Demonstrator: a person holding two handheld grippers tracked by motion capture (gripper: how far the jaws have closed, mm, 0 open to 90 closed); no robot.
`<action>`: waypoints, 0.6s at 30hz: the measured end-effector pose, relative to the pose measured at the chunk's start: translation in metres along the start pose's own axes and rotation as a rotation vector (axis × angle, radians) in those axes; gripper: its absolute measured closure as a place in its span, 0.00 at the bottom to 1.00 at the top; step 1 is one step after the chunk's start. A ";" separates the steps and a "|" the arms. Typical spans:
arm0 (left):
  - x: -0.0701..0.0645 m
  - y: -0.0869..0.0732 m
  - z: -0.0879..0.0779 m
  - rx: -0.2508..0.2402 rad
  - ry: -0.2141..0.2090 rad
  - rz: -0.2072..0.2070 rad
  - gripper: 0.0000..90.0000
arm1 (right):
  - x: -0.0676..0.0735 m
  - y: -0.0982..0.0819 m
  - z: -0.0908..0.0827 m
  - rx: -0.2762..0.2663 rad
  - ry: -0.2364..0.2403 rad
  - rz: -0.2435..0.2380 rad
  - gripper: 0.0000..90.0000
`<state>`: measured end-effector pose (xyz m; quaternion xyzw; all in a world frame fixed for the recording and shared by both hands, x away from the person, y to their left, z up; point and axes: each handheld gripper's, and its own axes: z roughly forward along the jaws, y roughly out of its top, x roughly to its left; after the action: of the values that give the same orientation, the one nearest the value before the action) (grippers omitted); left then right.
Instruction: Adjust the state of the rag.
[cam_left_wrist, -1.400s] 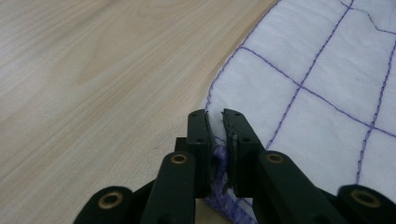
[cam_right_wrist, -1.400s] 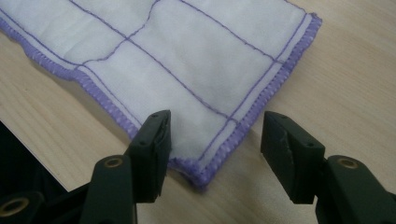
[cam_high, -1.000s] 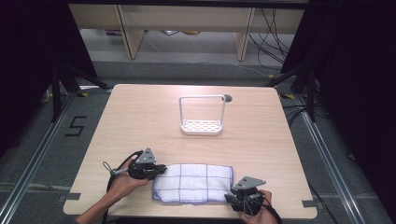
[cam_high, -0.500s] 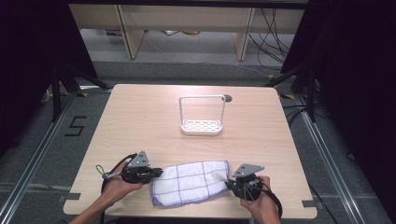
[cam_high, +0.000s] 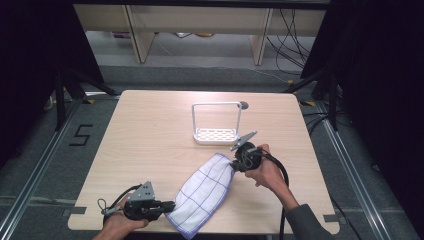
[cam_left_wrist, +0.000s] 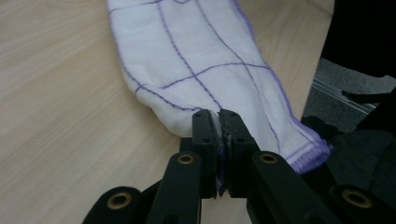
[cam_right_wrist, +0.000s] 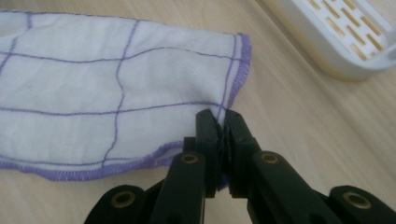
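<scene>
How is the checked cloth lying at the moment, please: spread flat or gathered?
Gathered: the cloth runs as a narrow diagonal band between the left gripper and right gripper, each shut on an end.

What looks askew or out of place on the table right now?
The checked cloth lies diagonally, pinched at opposite ends by the left gripper and right gripper, and its near corner hangs past the table edge. The white rack stands upright. Nothing spilled or damaged.

Both hand-held grippers clamped: left (cam_high: 169, 205) near, right (cam_high: 234, 164) farther.
</scene>
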<state>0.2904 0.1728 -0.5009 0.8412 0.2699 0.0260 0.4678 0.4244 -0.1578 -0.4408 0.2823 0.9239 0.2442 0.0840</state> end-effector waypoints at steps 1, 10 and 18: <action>-0.003 0.000 0.002 0.001 -0.001 0.003 0.94 | -0.002 0.005 0.005 0.009 -0.003 -0.012 0.96; -0.009 0.002 0.010 0.052 -0.048 0.013 0.87 | -0.012 0.028 0.039 -0.002 0.000 -0.019 0.94; 0.005 0.019 0.000 -0.013 0.006 -0.050 0.46 | -0.019 0.022 0.027 -0.147 -0.079 0.156 0.51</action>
<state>0.3028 0.1673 -0.4865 0.8311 0.2921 0.0189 0.4729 0.4589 -0.1418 -0.4524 0.3559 0.8746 0.3058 0.1217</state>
